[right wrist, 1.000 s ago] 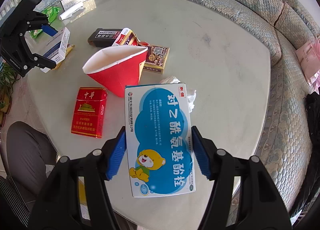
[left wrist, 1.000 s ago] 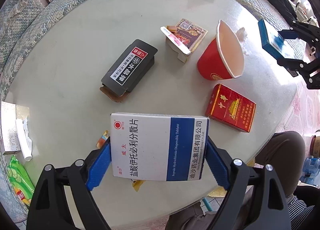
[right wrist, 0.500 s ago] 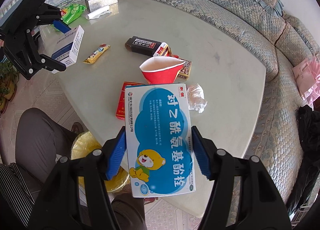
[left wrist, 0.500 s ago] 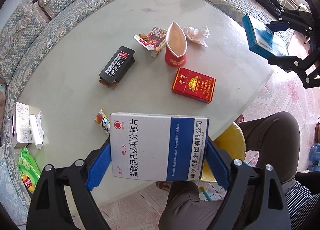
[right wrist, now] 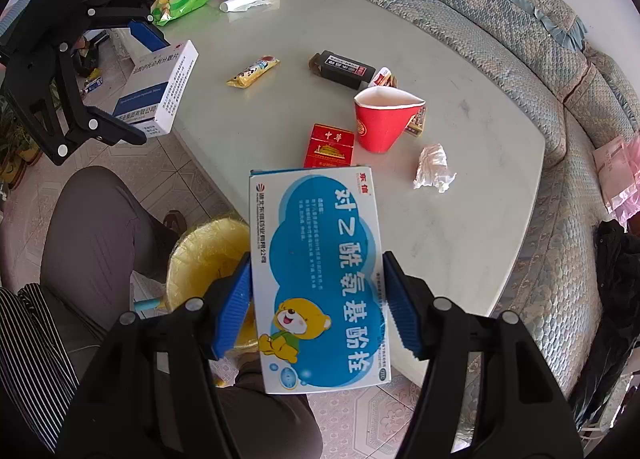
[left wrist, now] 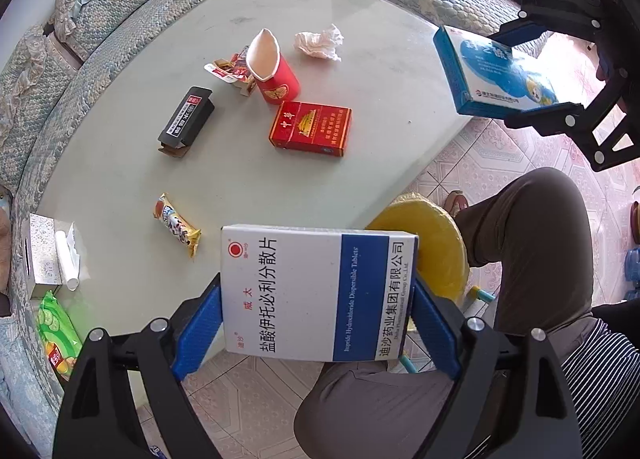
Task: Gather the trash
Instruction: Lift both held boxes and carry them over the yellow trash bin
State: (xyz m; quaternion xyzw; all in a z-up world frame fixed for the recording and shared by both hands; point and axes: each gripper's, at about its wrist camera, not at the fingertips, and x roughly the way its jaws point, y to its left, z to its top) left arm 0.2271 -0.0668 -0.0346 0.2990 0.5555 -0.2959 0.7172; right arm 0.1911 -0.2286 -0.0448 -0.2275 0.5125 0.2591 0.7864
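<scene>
Left wrist view: your left gripper [left wrist: 318, 315] is clamped on the white box [left wrist: 316, 293], its blue pads pressed against the box's two short ends. The box hangs past the table [left wrist: 120, 163] edge, beside the yellow bin [left wrist: 434, 247] that stands on the floor by your knee. Your right gripper [left wrist: 532, 71] shows at upper right, closed on the blue box [left wrist: 496, 75], off the table's corner.

Right wrist view: your right gripper [right wrist: 316, 307] grips the blue box [right wrist: 320, 279] by its long sides, with the bin [right wrist: 204, 251] just left of it and lower. Your left gripper [right wrist: 116, 87] holds the white box [right wrist: 160, 91] beyond the table's left edge.

On the table lie a red cup [right wrist: 380, 123], a red pack [right wrist: 330, 145] touching or nearly touching it, a black box [right wrist: 344, 69], a snack bar [right wrist: 253, 72], a crumpled tissue [right wrist: 432, 169] and a small opened carton [left wrist: 236, 73] behind the cup.
</scene>
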